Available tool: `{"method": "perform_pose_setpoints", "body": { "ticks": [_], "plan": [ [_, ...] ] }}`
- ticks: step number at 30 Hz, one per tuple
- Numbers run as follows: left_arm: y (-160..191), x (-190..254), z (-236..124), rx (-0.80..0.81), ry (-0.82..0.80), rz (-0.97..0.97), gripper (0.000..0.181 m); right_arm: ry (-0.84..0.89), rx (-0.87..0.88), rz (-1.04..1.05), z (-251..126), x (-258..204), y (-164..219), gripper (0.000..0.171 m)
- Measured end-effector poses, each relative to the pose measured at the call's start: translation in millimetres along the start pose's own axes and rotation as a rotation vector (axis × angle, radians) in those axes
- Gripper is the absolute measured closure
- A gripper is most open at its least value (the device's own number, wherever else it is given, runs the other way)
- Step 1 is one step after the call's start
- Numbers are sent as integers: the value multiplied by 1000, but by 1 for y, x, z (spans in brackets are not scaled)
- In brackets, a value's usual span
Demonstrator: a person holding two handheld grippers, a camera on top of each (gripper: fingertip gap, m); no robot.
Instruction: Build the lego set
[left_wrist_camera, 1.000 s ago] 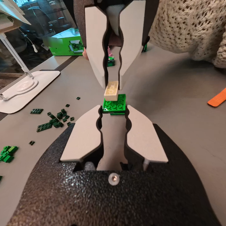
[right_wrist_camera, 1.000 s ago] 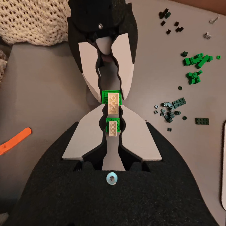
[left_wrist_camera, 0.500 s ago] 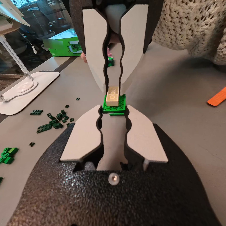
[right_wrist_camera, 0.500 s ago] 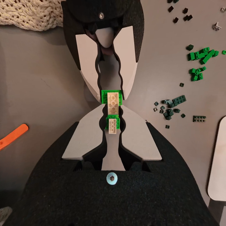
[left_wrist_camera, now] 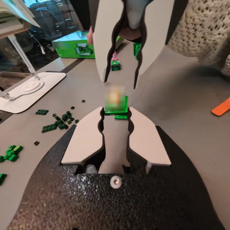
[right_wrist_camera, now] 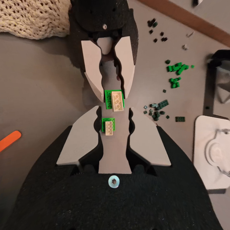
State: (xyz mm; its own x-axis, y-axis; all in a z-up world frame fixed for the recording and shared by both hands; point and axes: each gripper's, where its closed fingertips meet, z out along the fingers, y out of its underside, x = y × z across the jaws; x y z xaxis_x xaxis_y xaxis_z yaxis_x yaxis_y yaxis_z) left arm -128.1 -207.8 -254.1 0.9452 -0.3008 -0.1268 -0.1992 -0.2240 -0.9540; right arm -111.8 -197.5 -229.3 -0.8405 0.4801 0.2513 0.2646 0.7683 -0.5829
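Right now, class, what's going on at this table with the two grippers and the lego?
A person is building lego with two handheld grippers. The left gripper is shut on a green plate with a tan brick sitting on it. The right gripper is open, facing it and holding nothing. A second stack of plate and brick lies on the table, with loose pieces to one side.

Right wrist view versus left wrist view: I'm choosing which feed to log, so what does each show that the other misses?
Only the right wrist view shows the cream brick clearly on its green plate, and a second plate-and-brick stack on the table. Only the left wrist view shows the green box and a small pink-topped model. Both show the left gripper shut on the plate, the right gripper open, the orange strip and loose green pieces.
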Motion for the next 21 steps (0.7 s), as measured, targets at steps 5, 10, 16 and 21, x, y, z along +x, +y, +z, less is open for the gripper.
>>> {"method": "perform_pose_setpoints", "body": {
  "ticks": [5, 10, 16, 21],
  "plan": [
    [-27, -13, -12, 79, 0, -123, 146, 252, 85, -150, -31, 8, -13, 117],
    [-61, -16, -23, 45, 56, -171, 146, 510, 58, -368, -51, 22, -30, 97],
    [-102, -18, -34, 27, 47, -196, 146, 728, 10, -597, -65, 38, -59, 95],
    [-116, -16, -35, 13, 37, -169, 146, 831, -47, -698, -65, 44, -72, 107]
  ]
}}
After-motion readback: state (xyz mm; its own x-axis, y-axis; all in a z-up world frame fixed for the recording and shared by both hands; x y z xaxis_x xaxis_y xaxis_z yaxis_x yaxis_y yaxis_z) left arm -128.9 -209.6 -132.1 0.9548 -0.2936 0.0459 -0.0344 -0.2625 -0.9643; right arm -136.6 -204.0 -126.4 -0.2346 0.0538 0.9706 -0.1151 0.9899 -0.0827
